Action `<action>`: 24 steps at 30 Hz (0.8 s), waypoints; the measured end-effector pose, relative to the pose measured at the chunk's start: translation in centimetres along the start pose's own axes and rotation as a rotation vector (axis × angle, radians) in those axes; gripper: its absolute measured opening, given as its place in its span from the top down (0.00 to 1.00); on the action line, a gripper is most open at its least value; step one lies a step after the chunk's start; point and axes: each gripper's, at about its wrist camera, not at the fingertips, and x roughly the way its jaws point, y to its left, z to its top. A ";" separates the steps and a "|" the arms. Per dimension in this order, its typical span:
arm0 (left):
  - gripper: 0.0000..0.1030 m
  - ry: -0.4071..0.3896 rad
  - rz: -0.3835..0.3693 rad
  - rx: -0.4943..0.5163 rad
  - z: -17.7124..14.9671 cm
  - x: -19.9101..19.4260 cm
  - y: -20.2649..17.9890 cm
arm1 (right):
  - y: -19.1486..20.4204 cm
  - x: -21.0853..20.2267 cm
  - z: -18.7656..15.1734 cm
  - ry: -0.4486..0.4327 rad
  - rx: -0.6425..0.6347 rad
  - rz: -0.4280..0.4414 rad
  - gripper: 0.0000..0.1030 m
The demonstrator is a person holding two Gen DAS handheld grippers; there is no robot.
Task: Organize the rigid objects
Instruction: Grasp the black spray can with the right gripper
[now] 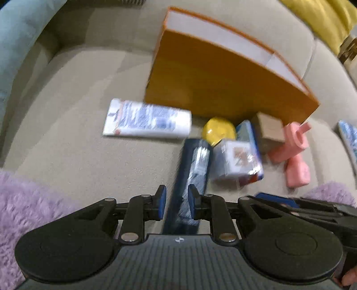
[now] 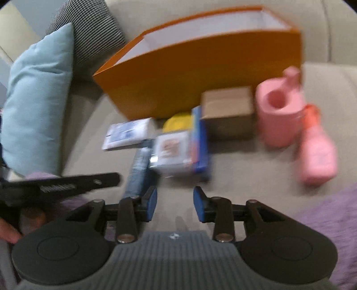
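An orange box [image 1: 223, 80] stands open on the beige sofa; it also shows in the right wrist view [image 2: 200, 73]. In front of it lie a white-blue packet [image 1: 147, 120], a yellow object [image 1: 218, 130], a blue-white carton [image 1: 238, 160], a brown box [image 1: 270, 131], a pink cup [image 2: 279, 111] and a pink bottle [image 2: 316, 154]. A long dark blue box [image 1: 191, 178] lies between the fingers of my left gripper [image 1: 177, 204], which is open around its near end. My right gripper [image 2: 175, 204] is open and empty, just short of the carton [image 2: 178, 154].
A light blue cushion [image 2: 38, 100] and a checked cushion [image 2: 89, 33] lie at the left. A yellow cushion [image 1: 323, 20] is at the far right. Purple fuzzy sleeves [image 1: 26, 212] flank the grippers. Another printed packet [image 1: 350, 142] lies at the right edge.
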 end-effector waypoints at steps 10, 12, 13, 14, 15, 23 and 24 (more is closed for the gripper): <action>0.78 -0.013 -0.029 -0.022 0.0 -1.2 2.1 | 1.0 6.1 2.1 0.107 0.121 0.043 0.61; 0.78 -0.013 -0.042 -0.027 0.4 -1.0 2.1 | 1.1 6.9 2.5 0.127 0.134 0.059 0.60; 0.78 -0.011 -0.048 -0.032 0.5 -1.0 2.1 | 1.3 7.2 2.6 0.134 0.142 0.065 0.60; 0.78 -0.009 -0.053 -0.035 0.8 -1.0 2.2 | 1.4 7.6 2.6 0.138 0.146 0.071 0.60; 0.78 -0.006 -0.051 -0.032 1.0 -1.0 2.3 | 1.6 7.9 2.7 0.140 0.143 0.069 0.61; 0.77 0.013 -0.004 0.079 3.2 -0.9 2.7 | 3.2 7.6 3.0 0.178 -0.007 0.011 0.64; 0.77 0.011 0.005 0.115 3.5 -0.8 2.5 | 3.5 7.4 2.8 0.181 -0.043 -0.012 0.64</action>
